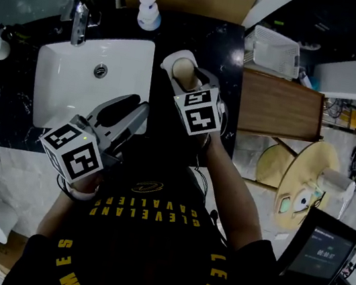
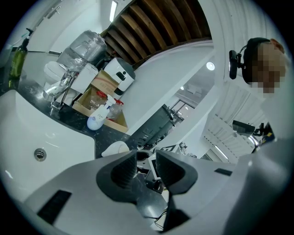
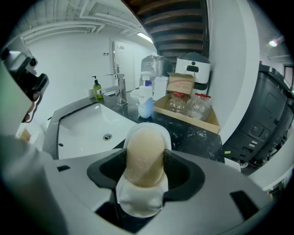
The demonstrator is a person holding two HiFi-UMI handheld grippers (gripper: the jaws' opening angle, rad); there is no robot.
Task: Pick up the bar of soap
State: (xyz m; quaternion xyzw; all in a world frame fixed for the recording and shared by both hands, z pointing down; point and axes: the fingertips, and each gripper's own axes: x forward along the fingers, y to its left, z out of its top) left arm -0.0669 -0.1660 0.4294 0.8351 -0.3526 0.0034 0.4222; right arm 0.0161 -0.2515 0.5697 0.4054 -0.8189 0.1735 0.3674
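Right tool [image 3: 144,161] grips the bar of soap [image 3: 144,149] across its width, long axis running fwd along the jaws. Bar sits in a white dish [image 3: 140,206] on the counter [image 3: 193,133] beside the sink [image 3: 82,124]. Left tool [image 2: 146,166] is farther off, jaws slightly apart, empty.

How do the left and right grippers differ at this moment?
The right gripper has its jaws shut on the beige bar of soap; the left gripper holds nothing, its jaws slightly apart. The right gripper is over the dark counter beside the sink, while the left gripper is over the sink's near corner. Both are grey and of the same build.
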